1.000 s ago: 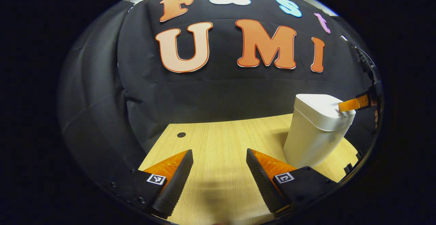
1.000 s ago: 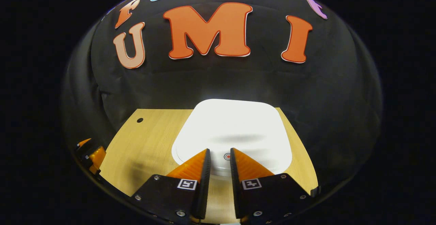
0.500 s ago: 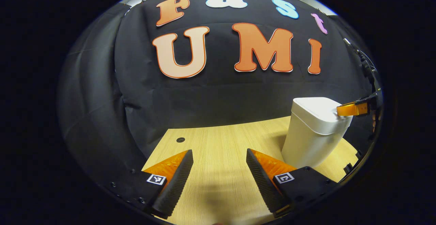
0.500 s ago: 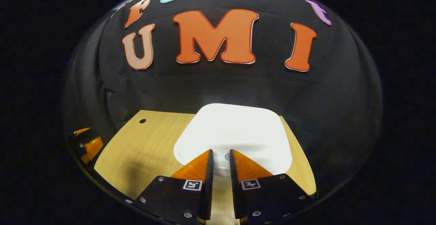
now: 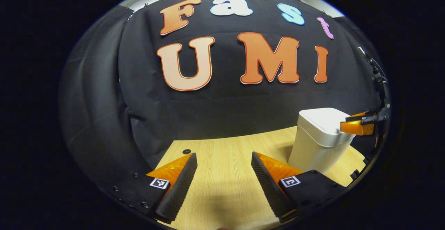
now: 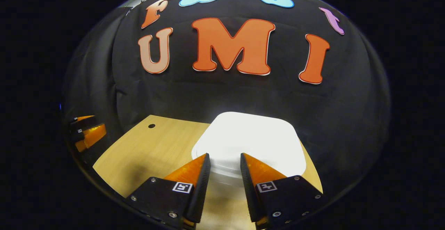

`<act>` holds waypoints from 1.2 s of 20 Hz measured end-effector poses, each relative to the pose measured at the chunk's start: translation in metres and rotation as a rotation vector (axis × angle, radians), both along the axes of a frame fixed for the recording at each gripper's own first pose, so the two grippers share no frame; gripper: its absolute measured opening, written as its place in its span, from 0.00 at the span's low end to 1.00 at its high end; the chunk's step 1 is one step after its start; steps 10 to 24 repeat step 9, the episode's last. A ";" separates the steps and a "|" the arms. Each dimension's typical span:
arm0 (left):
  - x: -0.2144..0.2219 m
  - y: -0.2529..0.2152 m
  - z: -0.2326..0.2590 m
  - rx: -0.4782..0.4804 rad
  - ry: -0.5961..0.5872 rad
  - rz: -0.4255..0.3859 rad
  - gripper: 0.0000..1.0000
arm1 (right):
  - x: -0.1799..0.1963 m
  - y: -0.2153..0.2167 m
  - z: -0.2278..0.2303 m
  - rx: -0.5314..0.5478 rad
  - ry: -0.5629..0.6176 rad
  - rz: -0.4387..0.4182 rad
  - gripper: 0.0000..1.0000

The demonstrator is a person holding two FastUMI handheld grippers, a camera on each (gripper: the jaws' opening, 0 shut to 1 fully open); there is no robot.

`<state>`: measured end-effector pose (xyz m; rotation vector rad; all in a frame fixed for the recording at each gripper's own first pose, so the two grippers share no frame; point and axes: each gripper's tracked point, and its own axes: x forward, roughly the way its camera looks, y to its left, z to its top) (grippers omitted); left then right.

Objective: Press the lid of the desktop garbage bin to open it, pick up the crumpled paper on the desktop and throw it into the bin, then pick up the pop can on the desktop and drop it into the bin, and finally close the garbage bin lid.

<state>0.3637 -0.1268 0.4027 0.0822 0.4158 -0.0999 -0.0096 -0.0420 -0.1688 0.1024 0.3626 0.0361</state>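
The white garbage bin [image 5: 318, 146] stands on the wooden table [image 5: 226, 184] with its lid [image 6: 253, 136] down. My right gripper [image 6: 225, 155] hovers at the lid's near edge, fingers a narrow gap apart with nothing between them. It also appears beside the bin's top in the left gripper view, as the right gripper [image 5: 358, 125]. My left gripper [image 5: 224, 154] is wide open and empty over bare table, to the left of the bin. It appears again at the far left of the right gripper view, as the left gripper [image 6: 85, 132].
A small round hole [image 5: 186, 151] sits near the table's back left corner. The black cloth wall rises directly behind the table and the bin. Bare wood lies between the bin and the left gripper.
The right gripper has drawn back from the lid towards its near edge, and its fingers have parted a little. The red dot on the lid is now hidden. The left gripper drifted back slightly.
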 end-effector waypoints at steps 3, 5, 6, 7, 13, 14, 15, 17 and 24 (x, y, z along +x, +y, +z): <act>0.002 0.002 0.015 -0.022 -0.040 0.006 1.00 | 0.004 0.008 0.013 0.004 -0.054 0.000 0.53; 0.003 -0.001 0.026 -0.053 -0.073 -0.003 1.00 | 0.007 0.019 0.021 0.020 -0.082 0.021 0.56; 0.006 0.000 0.033 -0.063 -0.094 -0.003 0.95 | 0.007 0.026 0.024 0.034 -0.095 0.035 0.56; 0.006 0.001 0.040 -0.073 -0.114 0.001 1.00 | 0.008 0.032 0.028 0.040 -0.102 0.047 0.56; 0.008 0.005 0.053 -0.098 -0.152 0.015 1.00 | 0.009 0.039 0.037 0.034 -0.134 0.058 0.56; 0.008 0.005 0.053 -0.098 -0.152 0.015 1.00 | 0.009 0.039 0.037 0.034 -0.134 0.058 0.56; 0.008 0.005 0.053 -0.098 -0.152 0.015 1.00 | 0.009 0.039 0.037 0.034 -0.134 0.058 0.56; 0.008 0.005 0.053 -0.098 -0.152 0.015 1.00 | 0.009 0.039 0.037 0.034 -0.134 0.058 0.56; 0.008 0.005 0.053 -0.098 -0.152 0.015 1.00 | 0.009 0.039 0.037 0.034 -0.134 0.058 0.56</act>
